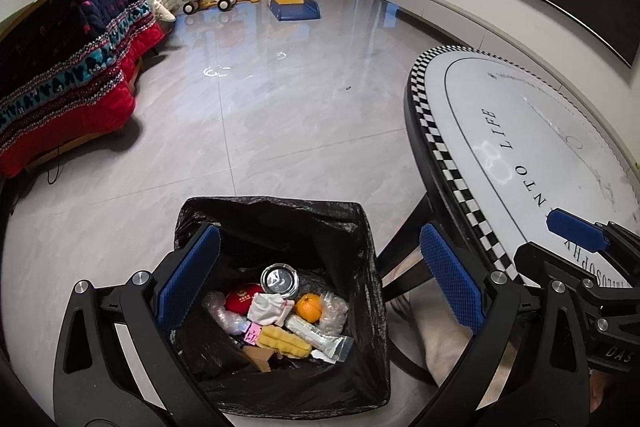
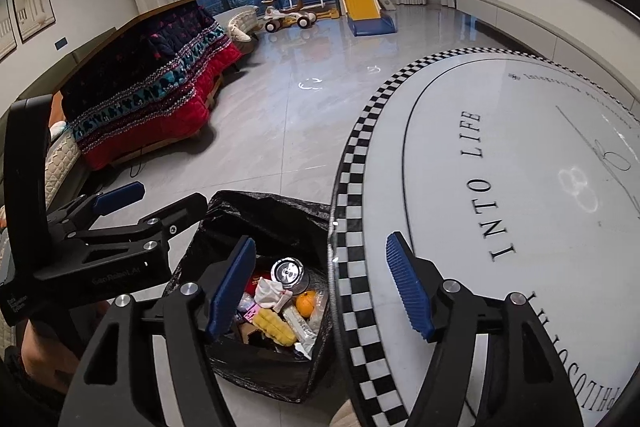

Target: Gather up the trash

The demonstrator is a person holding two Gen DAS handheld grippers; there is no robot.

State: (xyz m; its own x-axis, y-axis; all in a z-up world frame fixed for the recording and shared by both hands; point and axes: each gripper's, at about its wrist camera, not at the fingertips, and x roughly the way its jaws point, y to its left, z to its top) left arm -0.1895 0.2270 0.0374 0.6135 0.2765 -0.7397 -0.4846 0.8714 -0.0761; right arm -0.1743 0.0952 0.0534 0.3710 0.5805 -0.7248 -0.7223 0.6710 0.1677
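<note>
Much of the trash bag (image 2: 276, 211) hides behind the right gripper (image 2: 320, 287).

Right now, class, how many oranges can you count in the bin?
1: the orange lies among the trash in the black-lined bin, just below the shiny can. More may be buried underneath.

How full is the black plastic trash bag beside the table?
Partly full: the black plastic trash bag holds trash low down, with bare walls above.

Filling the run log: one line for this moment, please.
left gripper: open, empty | right gripper: open, empty | bin: holds trash | table: bare
</note>
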